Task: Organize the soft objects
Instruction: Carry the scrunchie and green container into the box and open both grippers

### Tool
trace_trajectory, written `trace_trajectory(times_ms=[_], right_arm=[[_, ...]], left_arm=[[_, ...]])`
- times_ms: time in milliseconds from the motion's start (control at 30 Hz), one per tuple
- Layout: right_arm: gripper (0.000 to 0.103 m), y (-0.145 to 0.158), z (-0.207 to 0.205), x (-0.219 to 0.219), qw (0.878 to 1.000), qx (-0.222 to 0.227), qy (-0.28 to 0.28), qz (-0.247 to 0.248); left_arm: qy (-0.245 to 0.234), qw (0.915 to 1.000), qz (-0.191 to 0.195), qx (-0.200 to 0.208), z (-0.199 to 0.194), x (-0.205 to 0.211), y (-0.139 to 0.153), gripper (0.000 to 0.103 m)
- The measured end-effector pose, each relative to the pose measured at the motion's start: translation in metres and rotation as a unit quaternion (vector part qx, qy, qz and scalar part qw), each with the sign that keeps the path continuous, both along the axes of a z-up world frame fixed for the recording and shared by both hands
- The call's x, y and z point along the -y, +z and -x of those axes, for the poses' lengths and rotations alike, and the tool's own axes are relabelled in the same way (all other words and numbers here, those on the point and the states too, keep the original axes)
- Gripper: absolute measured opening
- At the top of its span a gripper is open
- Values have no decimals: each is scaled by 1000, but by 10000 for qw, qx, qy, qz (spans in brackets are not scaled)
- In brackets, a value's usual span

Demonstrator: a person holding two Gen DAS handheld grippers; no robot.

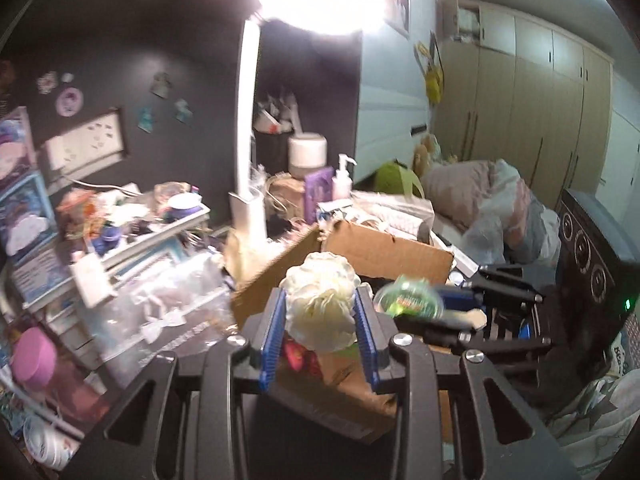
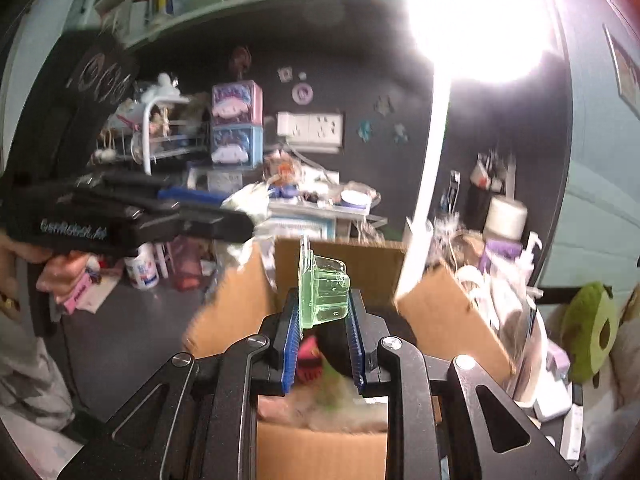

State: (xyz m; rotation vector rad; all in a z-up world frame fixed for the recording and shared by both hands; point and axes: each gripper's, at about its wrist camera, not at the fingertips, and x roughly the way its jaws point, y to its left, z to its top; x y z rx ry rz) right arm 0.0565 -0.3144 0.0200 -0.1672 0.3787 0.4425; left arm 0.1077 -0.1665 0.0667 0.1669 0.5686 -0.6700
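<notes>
While both tools hover above the open cardboard box (image 1: 384,252), the left gripper (image 1: 320,320) has its blue fingers (image 1: 274,332) pressed against a cream mesh bath pouf (image 1: 322,304), held over the box. The right gripper (image 2: 322,334) clamps a clear green plastic package (image 2: 326,294) between its fingers (image 2: 291,340), also over the box, where pink and green soft items (image 2: 310,360) lie blurred inside. Beyond the box stand a white lamp post (image 1: 248,140), a pump bottle (image 1: 343,178) and a cluttered tabletop (image 2: 132,312); farther off, bedding (image 1: 496,200) lies heaped before wardrobes (image 1: 532,108).

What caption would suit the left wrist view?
Left gripper holds a cream mesh pouf above the cardboard box.
</notes>
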Motion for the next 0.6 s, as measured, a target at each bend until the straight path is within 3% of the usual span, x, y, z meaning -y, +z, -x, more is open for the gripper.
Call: trace_trajectory(times_ms=[167, 233, 300, 433, 600], right_arm=[[18, -14, -6, 10, 9997, -194, 135, 12], [23, -16, -8, 14, 9996, -217, 178, -34], [29, -16, -10, 17, 9995, -216, 206, -86], [29, -17, -13, 18, 9994, -215, 249, -97], [30, -18, -17, 16, 9993, -244, 272, -88]], left_arm=[[-24, 9994, -303, -173, -15, 23, -12, 31], [-14, 9991, -367, -198, -18, 27, -15, 31], [14, 9989, -418, -212, -21, 29, -16, 36], [108, 9984, -511, -215, -24, 28, -19, 42], [214, 9983, -511, -168, -24, 23, -19, 58]])
